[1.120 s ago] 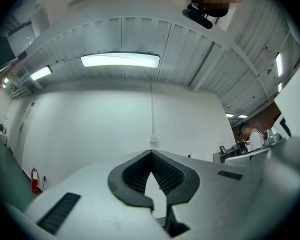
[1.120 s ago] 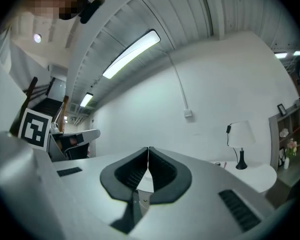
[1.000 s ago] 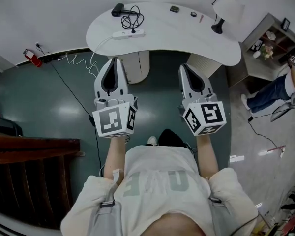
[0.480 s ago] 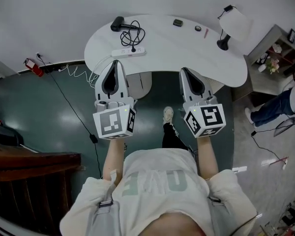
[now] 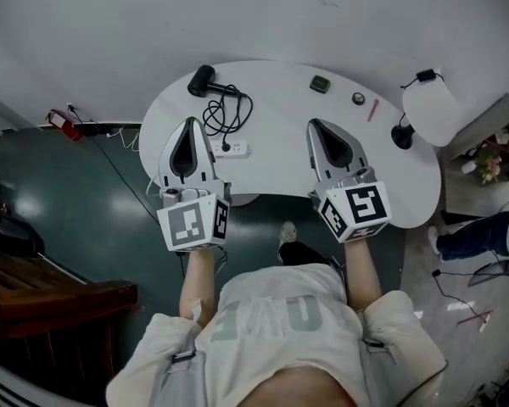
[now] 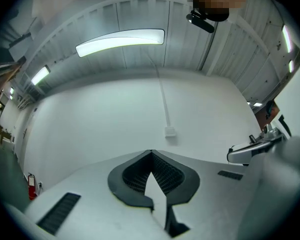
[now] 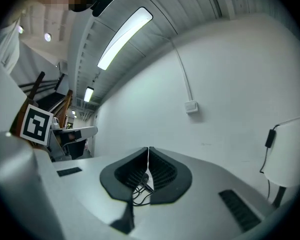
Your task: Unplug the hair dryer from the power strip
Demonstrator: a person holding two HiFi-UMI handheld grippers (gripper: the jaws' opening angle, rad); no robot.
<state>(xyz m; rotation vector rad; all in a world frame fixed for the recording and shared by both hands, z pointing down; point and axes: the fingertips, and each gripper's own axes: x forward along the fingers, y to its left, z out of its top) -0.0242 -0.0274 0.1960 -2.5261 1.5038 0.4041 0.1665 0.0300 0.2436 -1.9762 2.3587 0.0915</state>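
Both clenched, empty: left hand-held gripper [image 5: 189,122], right hand-held gripper [image 5: 314,125]. Best: open jaws, pin white power strip [image 5: 234,149] near front edge of white bench [image 5: 280,100], pull plug [image 5: 228,146] of black hair dryer [image 5: 203,80] straight out.

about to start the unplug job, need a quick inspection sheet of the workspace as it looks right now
surface: white curved table, mostly bare
job's things: hair dryer lying at the far left; power strip nearer the front edge, a dark plug apparently seated in it
clutter: small dark box, small round item, red pen, desk lamp at the right end
grippers: left gripper and right gripper held side by side toward the table, jaws shut, nothing held
cables: black cord loosely looped between dryer and strip
surroundings: red object by the wall; dark wooden furniture; another person's legs at right
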